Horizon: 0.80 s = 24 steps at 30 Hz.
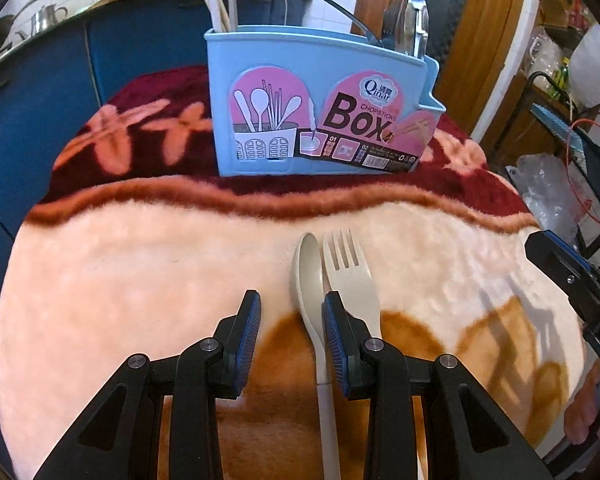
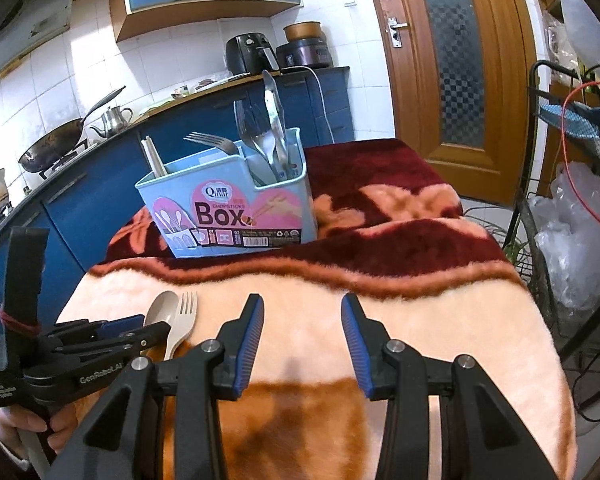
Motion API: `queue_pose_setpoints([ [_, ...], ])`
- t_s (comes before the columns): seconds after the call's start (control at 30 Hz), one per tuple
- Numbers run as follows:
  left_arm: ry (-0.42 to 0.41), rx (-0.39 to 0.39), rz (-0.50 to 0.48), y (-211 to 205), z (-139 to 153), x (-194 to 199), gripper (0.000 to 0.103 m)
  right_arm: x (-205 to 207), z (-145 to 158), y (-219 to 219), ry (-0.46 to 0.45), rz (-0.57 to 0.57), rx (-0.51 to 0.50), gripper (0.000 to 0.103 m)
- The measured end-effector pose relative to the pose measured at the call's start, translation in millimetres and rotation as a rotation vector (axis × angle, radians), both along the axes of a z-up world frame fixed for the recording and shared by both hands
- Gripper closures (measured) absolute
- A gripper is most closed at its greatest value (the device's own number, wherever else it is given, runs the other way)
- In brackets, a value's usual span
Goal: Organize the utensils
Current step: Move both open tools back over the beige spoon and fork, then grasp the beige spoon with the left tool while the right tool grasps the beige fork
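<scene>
A beige plastic spoon (image 1: 310, 276) and a beige plastic fork (image 1: 350, 270) lie side by side on the blanket, heads toward the box. A light blue chopsticks box (image 1: 320, 108) stands behind them, holding chopsticks on its left and metal cutlery on its right. My left gripper (image 1: 292, 308) is open, low over the blanket, with the spoon's handle between its fingers and its right finger over the fork's handle. My right gripper (image 2: 302, 316) is open and empty, right of the spoon (image 2: 160, 312) and fork (image 2: 184, 320), in front of the box (image 2: 228, 204).
A furry pink, brown and maroon blanket (image 2: 420, 320) covers the table. A blue kitchen counter (image 2: 80, 184) with a wok and kettle runs behind on the left. A wire rack (image 2: 572, 208) with plastic bags stands at the right. A wooden door (image 2: 452, 60) is at the back.
</scene>
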State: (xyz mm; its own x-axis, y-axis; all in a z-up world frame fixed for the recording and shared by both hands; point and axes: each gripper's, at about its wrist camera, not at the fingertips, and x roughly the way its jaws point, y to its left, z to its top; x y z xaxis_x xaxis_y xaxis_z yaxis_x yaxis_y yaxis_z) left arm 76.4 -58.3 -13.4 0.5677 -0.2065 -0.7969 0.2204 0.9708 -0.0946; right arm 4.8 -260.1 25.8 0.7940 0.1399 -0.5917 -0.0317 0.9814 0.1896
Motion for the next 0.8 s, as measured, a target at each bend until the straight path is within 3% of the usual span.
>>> queue_pose_setpoints([
  [0.23,-0.031,0.038,-0.002,-8.6,-2.5,-0.8,0.07,-0.6,-8.1,-6.6,0.016,-0.012,0.022,0.059],
  [0.27,-0.032,0.021,-0.004,-6.9,-2.3,-0.7,0.075,-0.5,-9.1,-6.9,0.019,-0.012,0.027,0.059],
  [0.5,-0.032,-0.088,0.019,9.5,0.9,-2.7,0.076,-0.4,-11.8,-0.7,0.031,0.013,0.034,0.059],
  [0.8,-0.131,-0.123,0.076,33.6,19.2,-13.5,0.076,3.0,-16.4,21.8,0.071,0.063,0.031,0.059],
])
